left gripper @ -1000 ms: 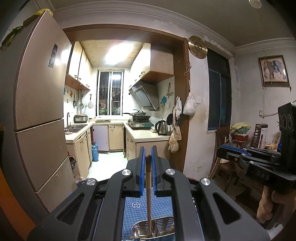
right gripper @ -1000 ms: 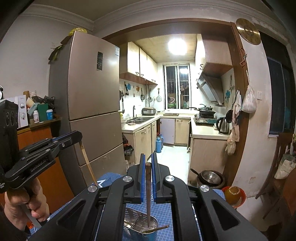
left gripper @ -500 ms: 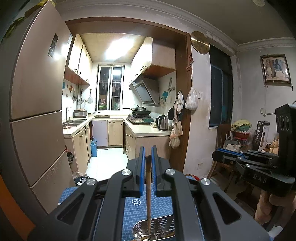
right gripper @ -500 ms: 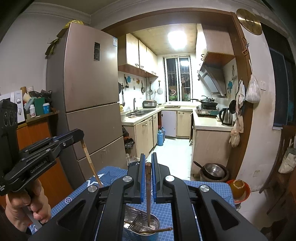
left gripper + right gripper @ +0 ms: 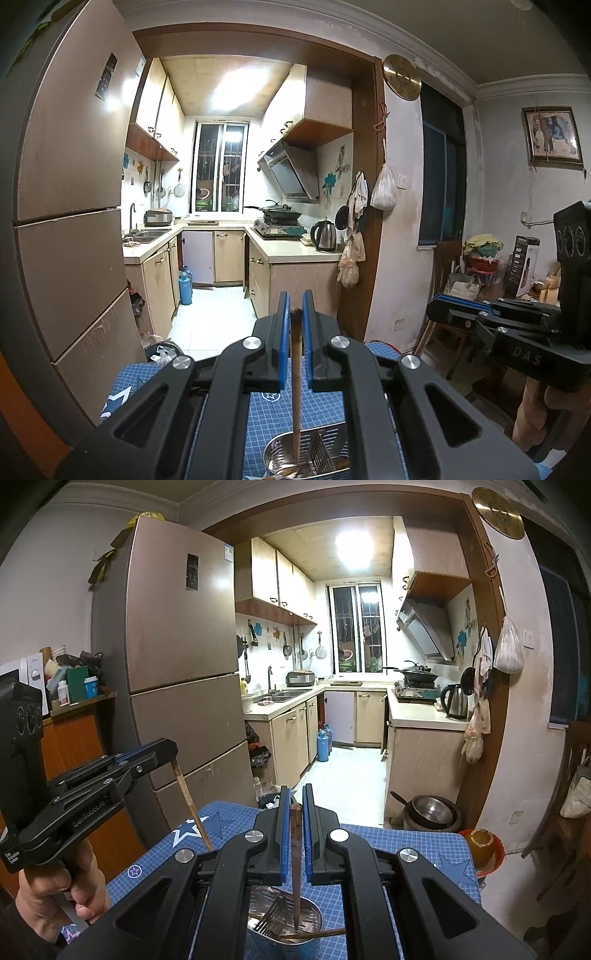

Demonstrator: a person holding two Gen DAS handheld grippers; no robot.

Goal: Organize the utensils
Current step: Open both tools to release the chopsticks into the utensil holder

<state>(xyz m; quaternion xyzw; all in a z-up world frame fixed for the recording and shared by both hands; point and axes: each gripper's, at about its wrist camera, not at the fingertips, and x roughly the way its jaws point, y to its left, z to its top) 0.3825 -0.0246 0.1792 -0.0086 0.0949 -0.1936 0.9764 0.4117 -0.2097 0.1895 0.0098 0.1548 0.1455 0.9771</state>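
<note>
Both tools clamped a chopstick apiece, left tool (image 5: pixel 292 317) w/ pale chopstick (image 5: pixel 296 387), right tool (image 5: pixel 294 805) w/ dark chopstick (image 5: pixel 295 867), tips inside the steel holder (image 5: pixel 284 928) on the desk (image 5: pixel 406 853); risk: sticks tilting on release, catching the divider, tipping out.

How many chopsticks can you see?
3. One in the left gripper, a light chopstick. One dark chopstick in the right gripper. One lying chopstick across the metal holder. More may hide inside.
</note>
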